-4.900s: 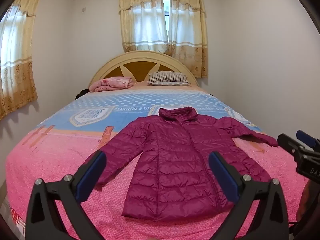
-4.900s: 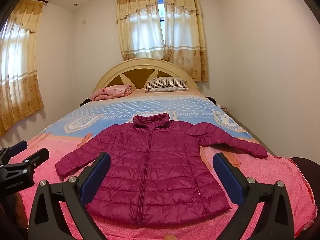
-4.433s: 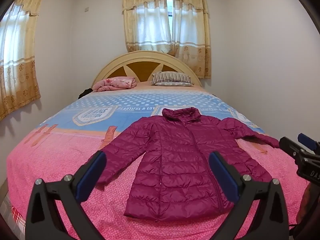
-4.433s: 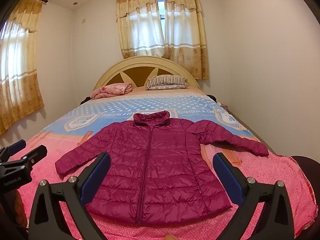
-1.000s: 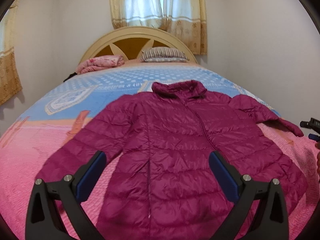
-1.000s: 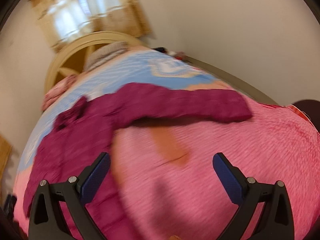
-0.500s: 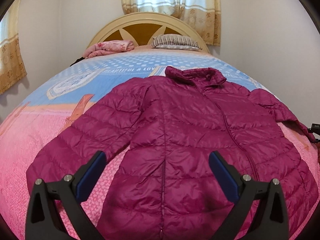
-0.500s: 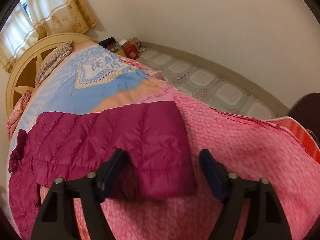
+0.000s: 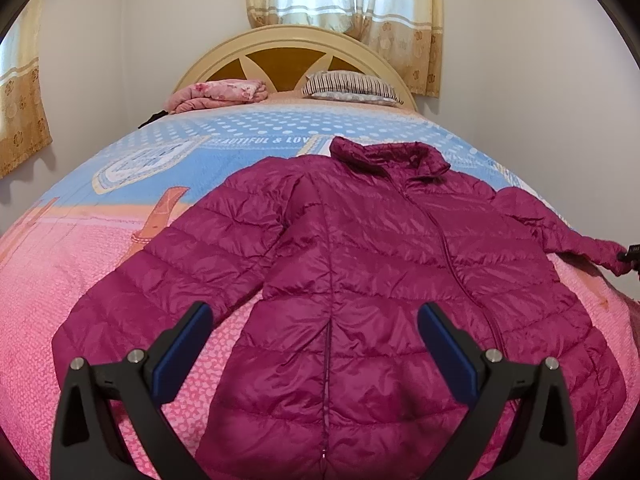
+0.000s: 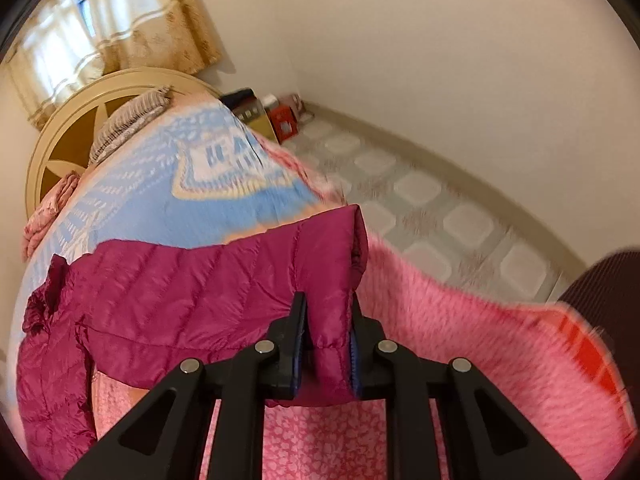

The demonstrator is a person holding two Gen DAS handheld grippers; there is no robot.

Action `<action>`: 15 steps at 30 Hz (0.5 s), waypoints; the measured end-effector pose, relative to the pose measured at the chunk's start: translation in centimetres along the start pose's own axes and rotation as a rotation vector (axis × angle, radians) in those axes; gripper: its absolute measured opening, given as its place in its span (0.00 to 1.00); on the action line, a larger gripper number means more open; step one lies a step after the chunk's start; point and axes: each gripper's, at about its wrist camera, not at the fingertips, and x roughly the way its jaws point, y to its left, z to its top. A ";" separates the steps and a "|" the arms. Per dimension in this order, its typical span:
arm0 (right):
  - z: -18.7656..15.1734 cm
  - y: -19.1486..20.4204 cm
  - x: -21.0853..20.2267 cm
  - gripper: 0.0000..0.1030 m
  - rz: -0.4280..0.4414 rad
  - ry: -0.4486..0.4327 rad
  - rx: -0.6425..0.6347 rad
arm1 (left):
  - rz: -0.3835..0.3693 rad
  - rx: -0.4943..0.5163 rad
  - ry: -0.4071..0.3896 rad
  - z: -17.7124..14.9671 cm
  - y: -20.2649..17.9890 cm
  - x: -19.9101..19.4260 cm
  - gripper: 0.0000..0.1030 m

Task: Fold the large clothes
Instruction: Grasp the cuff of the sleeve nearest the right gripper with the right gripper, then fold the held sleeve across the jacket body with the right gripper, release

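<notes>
Right wrist view, somewhat blurred: right gripper (image 10: 326,344) jaws clamped on jacket (image 10: 192,296) cuff; left gripper (image 9: 314,346) jaws wide apart.

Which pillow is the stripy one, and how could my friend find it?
Look at the bed's far end, where the round cream headboard stands. Two soft things lie just below it: the striped pillow is the right-hand one. Its thin dark-and-light stripes mark it out from the pink flowery bundle on the left.

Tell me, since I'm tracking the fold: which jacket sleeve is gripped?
The sleeve at the bed's wall side: the right gripper pinches its cuff. The other sleeve lies flat, untouched, near the open left gripper.
</notes>
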 end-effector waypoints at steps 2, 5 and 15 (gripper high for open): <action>1.0 1.3 -1.7 0.15 -0.012 -0.045 -0.055 | -0.001 -0.004 -0.003 0.0 0.2 -0.2 1.00; 2.1 3.2 -3.9 0.15 -0.008 -0.097 -0.115 | -0.001 -0.008 -0.006 -0.1 0.5 -0.4 1.00; 2.6 13.7 -10.8 0.13 0.069 -0.267 -0.370 | 0.002 -0.024 -0.011 -0.4 1.6 -0.9 1.00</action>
